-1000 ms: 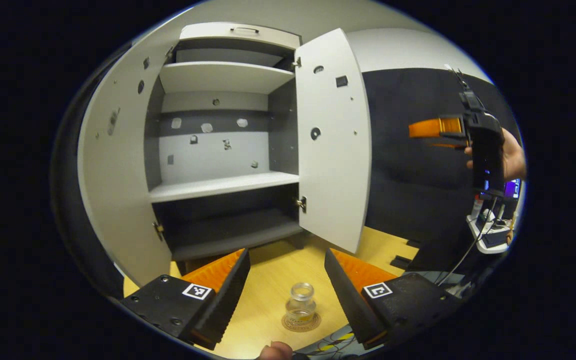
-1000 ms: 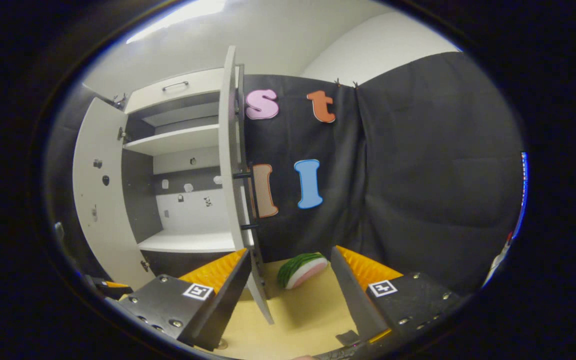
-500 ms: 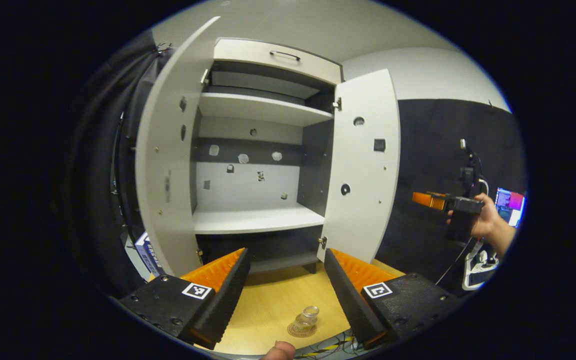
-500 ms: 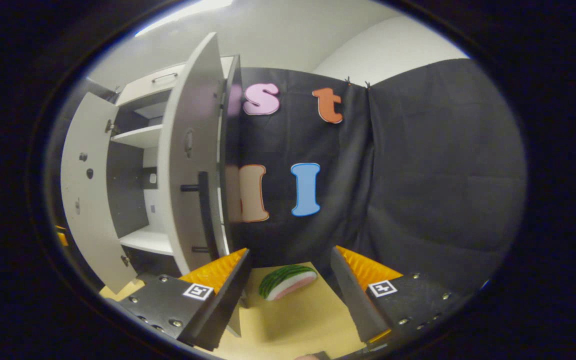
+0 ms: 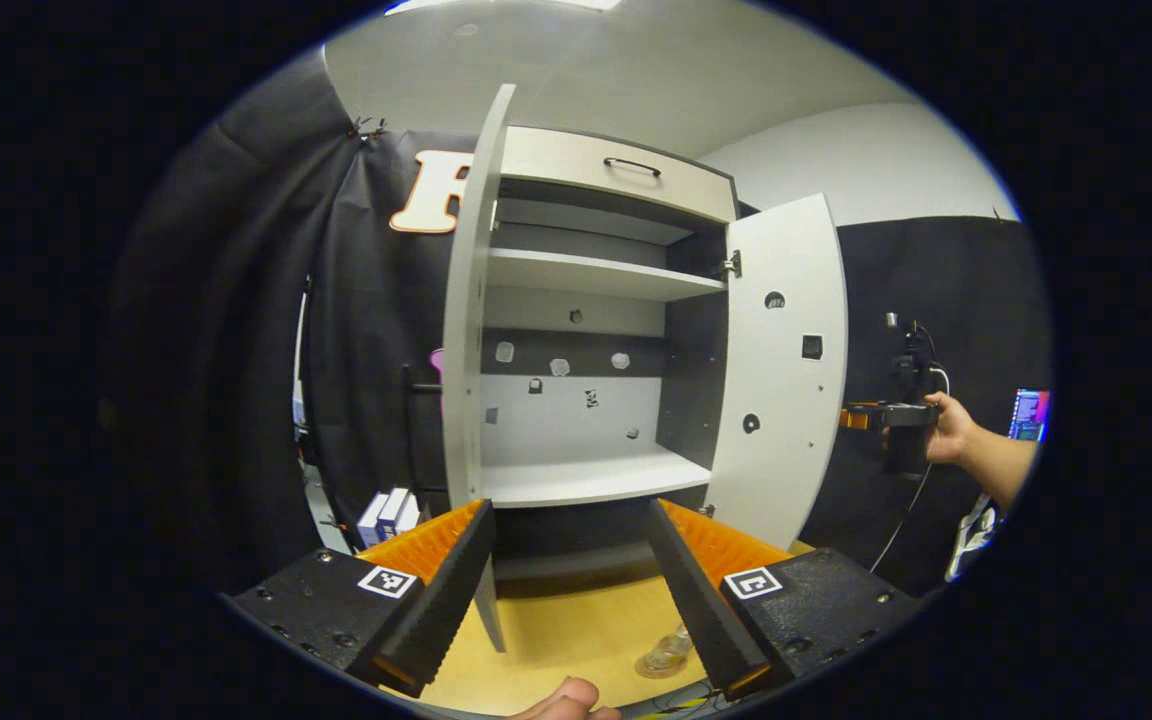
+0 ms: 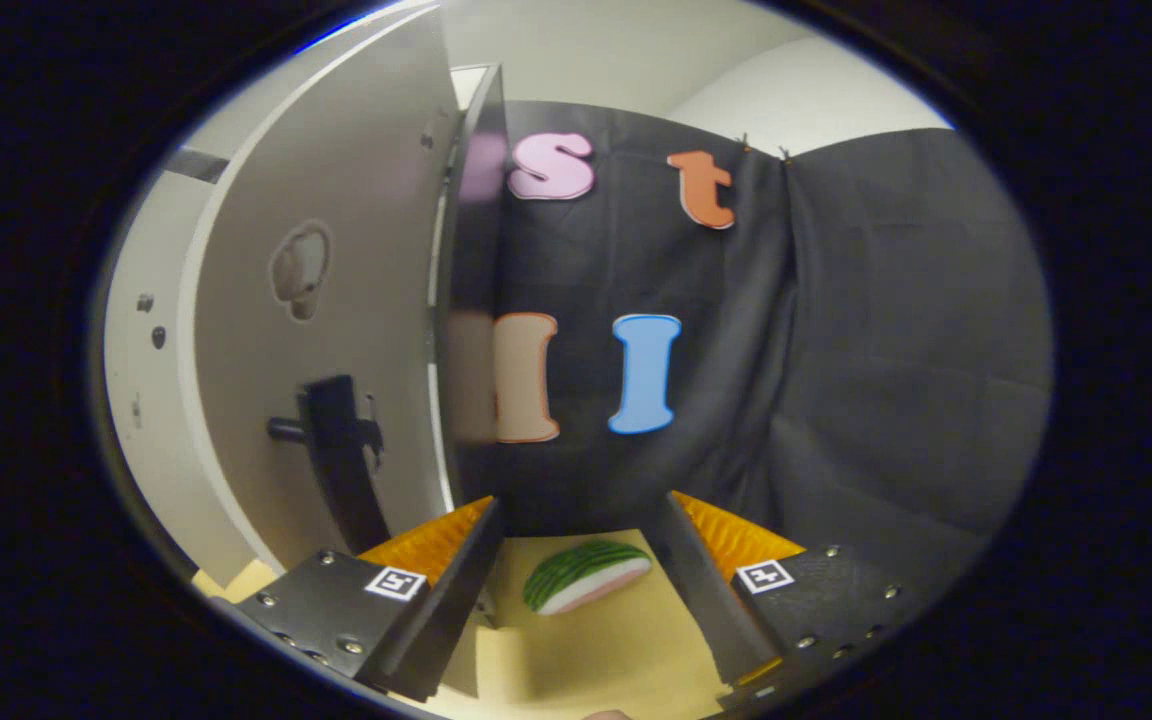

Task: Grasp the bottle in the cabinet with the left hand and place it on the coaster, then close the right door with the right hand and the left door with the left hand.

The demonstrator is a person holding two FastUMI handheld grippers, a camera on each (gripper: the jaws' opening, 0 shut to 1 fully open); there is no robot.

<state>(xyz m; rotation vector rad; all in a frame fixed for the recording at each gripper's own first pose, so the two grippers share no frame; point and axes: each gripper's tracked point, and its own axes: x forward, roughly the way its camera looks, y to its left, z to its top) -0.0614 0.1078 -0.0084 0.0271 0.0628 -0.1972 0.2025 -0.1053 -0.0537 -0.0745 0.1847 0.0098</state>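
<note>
The grey cabinet [image 5: 586,480] stands with both doors swung out and bare shelves. A small clear bottle [image 5: 674,640] sits on a round coaster [image 5: 658,667] on the wooden table, low in the left gripper view and half hidden by one finger. My left gripper [image 5: 571,590] is open, holding nothing, well back from the cabinet. The left door [image 5: 471,330] shows edge-on; the right door [image 5: 786,370] shows its inner face. My right gripper [image 6: 576,590] is open beside the right door's outer face [image 6: 336,250], near its black handle [image 6: 336,450]. In the left gripper view a hand holds it [image 5: 881,412] behind that door.
A toy watermelon slice [image 6: 586,575] lies on the table [image 6: 586,660] ahead of my right gripper. Small boxes [image 5: 386,512] stand left of the cabinet. A lit screen [image 5: 1031,415] is at the far right. Black cloth hangs behind and to the right.
My left gripper has drawn back and swung left, so the bottle slid toward the view's bottom edge. My right gripper has moved round to the right door's outer face and come closer.
</note>
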